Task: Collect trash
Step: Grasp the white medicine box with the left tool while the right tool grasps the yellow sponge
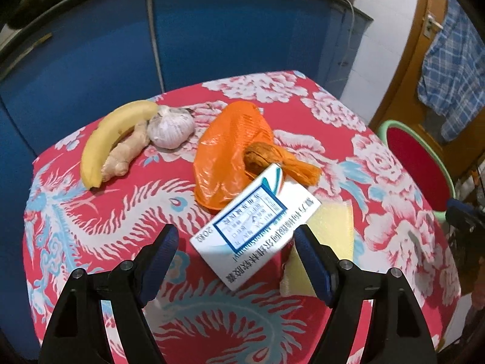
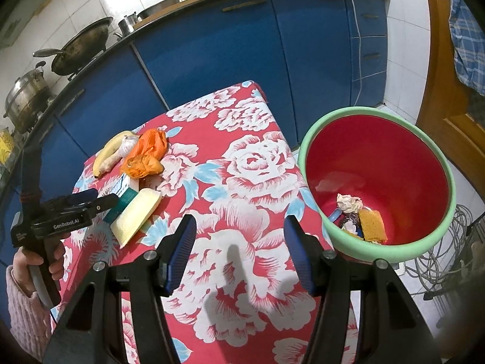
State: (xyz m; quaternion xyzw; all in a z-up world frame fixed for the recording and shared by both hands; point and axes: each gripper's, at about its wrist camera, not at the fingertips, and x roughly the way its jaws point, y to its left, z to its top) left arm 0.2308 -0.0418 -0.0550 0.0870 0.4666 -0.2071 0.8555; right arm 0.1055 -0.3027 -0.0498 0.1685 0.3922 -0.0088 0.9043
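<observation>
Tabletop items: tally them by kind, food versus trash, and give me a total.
Food: 3 – banana, ginger, garlic
Trash: 3 – orange plastic bag, medicine box, yellow sponge
Total: 6

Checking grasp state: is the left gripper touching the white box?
Cannot tell. In the left wrist view the left gripper is open with the white box between its fingers; a gap shows at the left finger, but the right pad overlaps the box edge.
</observation>
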